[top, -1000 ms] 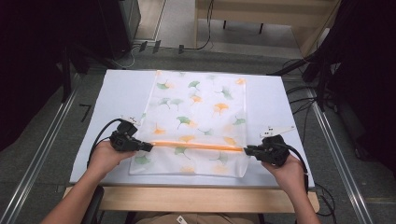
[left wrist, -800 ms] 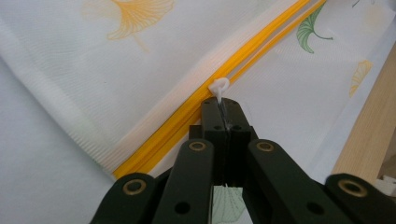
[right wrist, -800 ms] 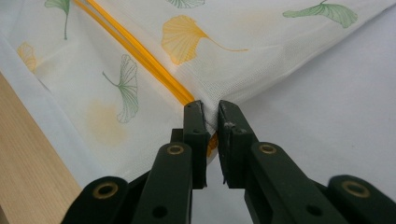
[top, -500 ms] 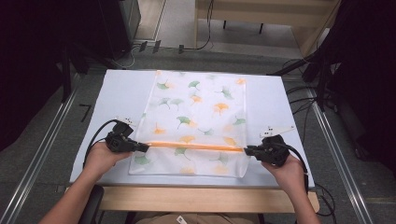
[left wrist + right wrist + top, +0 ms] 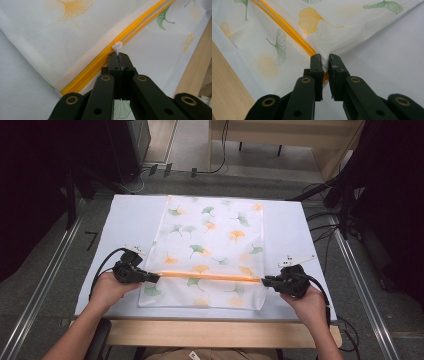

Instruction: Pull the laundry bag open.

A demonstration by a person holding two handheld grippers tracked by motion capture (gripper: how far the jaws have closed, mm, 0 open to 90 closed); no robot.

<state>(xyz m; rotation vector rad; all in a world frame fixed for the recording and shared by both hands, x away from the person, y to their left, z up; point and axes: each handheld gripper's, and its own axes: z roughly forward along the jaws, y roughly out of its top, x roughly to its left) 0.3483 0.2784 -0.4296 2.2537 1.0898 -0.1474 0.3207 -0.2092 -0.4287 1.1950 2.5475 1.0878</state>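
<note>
1. Lying flat in the middle of the white table: the mesh bag with its ginkgo-leaf print, its yellow zipper running crosswise near the person's edge.
2. Pinching the small white zipper pull with the left gripper, jaws pressed tightly together on the tab, close to the bag's left end.
3. Clamping the bag's right edge, at the zipper's far end, with the right gripper; jaws nearly together, with a fold of mesh caught between them.
4. Judging the step as drawing the slider along the track, probably toward the right hand, since the strip ahead of the pull looks split into two lines.
5. Anchoring firmly with the right gripper and tensioning the track straight, so that the slider is not bunching the thin mesh ahead of it.
6. Pulling low and in line with the zipper rather than upward, as the tab is tiny and likely to slip from the jaw tips.
7. Moving slowly and evenly, watching for loose fabric snagging in the teeth.
</note>
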